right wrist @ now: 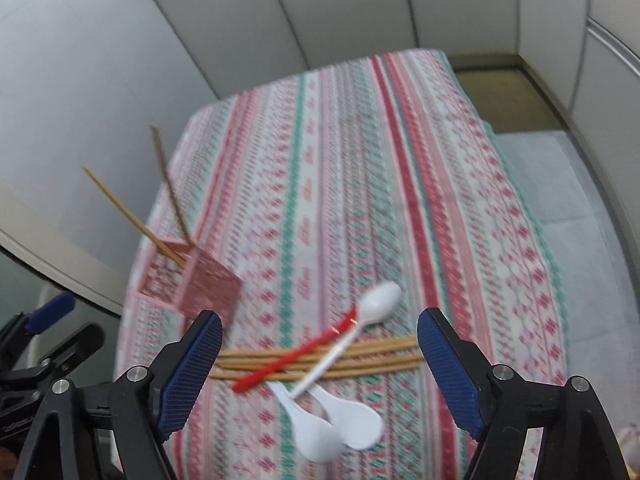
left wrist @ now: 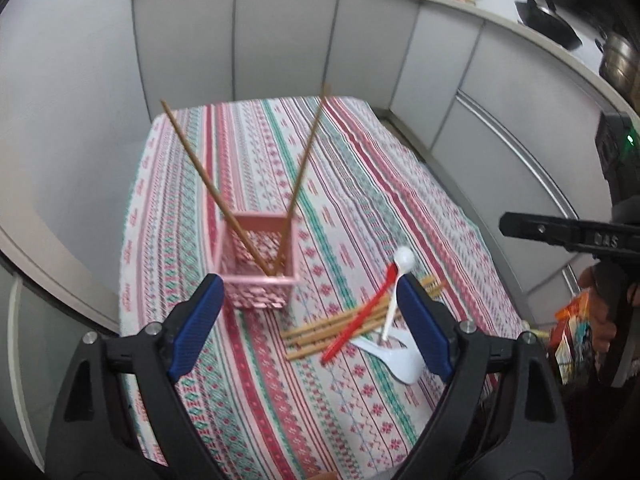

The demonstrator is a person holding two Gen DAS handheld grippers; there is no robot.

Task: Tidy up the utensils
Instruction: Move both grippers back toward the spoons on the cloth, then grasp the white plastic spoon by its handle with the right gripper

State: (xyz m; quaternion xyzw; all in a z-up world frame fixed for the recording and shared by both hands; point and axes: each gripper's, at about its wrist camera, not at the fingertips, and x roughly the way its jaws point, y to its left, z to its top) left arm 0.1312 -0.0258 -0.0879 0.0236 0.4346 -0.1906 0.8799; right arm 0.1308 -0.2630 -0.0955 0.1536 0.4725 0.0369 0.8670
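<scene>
A pink perforated utensil holder [left wrist: 259, 264] [right wrist: 192, 280] stands on the striped tablecloth with two wooden chopsticks [left wrist: 192, 168] leaning apart in it. To its right lies a pile: several wooden chopsticks [left wrist: 332, 326] [right wrist: 360, 354], a red spoon [left wrist: 360, 316] [right wrist: 292, 362] and white spoons [left wrist: 394, 292] [right wrist: 344, 412] across them. My left gripper [left wrist: 310, 328] hangs open above the cloth between holder and pile, nothing between its blue pads. My right gripper [right wrist: 320, 376] is open over the pile, holding nothing.
The table [left wrist: 248, 152] sits in a corner of grey partition panels [left wrist: 280, 32]. Beyond the partition, a counter holds pans [left wrist: 548, 20] and food packets. The right gripper's body [left wrist: 568, 236] shows at the right edge of the left wrist view; the left gripper's body [right wrist: 48, 332] at the other's lower left.
</scene>
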